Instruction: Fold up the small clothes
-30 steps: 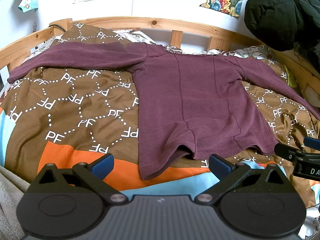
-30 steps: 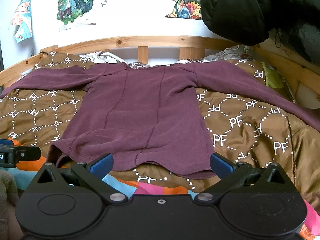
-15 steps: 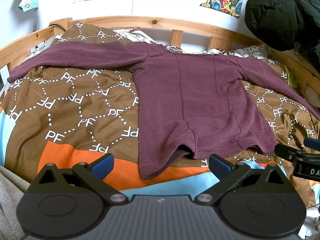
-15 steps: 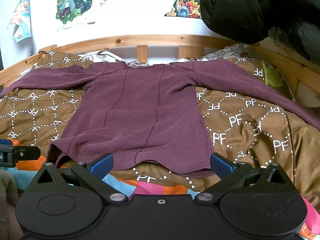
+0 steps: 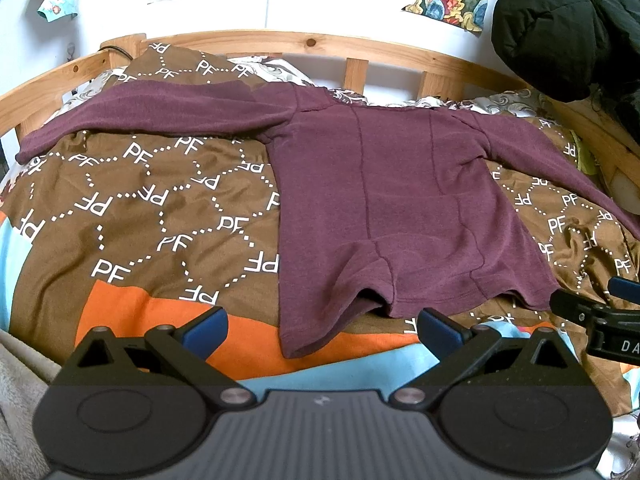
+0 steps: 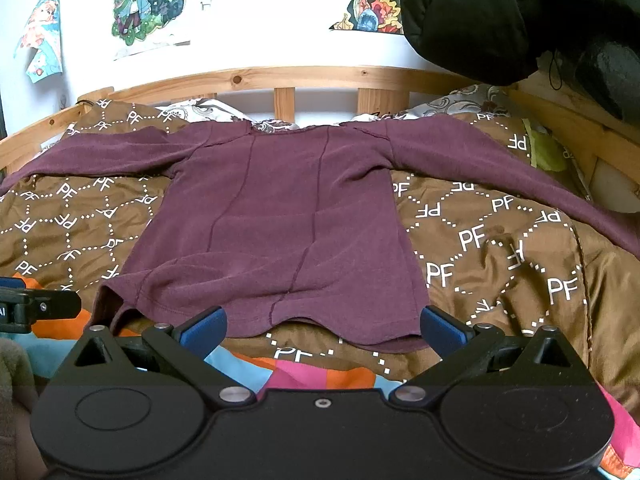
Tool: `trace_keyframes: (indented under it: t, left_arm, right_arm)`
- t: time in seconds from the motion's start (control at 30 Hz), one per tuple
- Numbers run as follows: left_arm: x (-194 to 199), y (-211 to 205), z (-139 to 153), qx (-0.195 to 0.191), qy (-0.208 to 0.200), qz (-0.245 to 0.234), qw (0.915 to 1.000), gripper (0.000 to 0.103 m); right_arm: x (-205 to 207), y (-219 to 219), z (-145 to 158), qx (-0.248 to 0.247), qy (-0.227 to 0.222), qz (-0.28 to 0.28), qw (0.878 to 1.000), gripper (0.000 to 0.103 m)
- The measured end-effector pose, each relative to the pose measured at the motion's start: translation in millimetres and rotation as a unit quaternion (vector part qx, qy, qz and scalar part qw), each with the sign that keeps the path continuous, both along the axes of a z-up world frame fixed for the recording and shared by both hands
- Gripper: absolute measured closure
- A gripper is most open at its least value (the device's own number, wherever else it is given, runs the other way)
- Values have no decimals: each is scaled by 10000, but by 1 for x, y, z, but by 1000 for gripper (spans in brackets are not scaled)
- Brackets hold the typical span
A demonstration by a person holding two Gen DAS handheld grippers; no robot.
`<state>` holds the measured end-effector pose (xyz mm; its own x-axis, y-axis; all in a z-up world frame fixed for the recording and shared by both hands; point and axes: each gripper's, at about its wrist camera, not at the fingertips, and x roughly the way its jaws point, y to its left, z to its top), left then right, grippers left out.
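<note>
A maroon long-sleeved top (image 5: pixel 384 208) lies flat on the bed, sleeves spread out to both sides, hem toward me; it also shows in the right wrist view (image 6: pixel 280 224). My left gripper (image 5: pixel 322 330) is open and empty, just short of the hem's left corner. My right gripper (image 6: pixel 322 328) is open and empty, just short of the hem's right part. Each gripper's tip shows at the edge of the other's view: the right gripper in the left wrist view (image 5: pixel 600 316), the left gripper in the right wrist view (image 6: pixel 36 308).
The bed has a brown patterned cover (image 5: pixel 132 208) with orange and blue patches near me. A wooden headboard rail (image 6: pixel 288 80) runs along the back. A black jacket (image 6: pixel 500 12) hangs at the upper right. Grey fleece (image 5: pixel 16 392) lies at the lower left.
The right gripper has crept slightly forward toward the hem. The left gripper and the top have not visibly moved.
</note>
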<state>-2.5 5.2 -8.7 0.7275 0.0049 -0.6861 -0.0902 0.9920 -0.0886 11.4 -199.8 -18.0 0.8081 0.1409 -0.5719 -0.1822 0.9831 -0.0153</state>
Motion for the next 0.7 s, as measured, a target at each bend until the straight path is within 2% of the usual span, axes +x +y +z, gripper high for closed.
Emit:
trace_keyframes:
  t: [0.7]
  left_arm:
    - [0, -3, 3, -10, 16, 0, 10000, 1]
  right_arm:
    - [1, 1, -1, -10, 42, 18, 10000, 1]
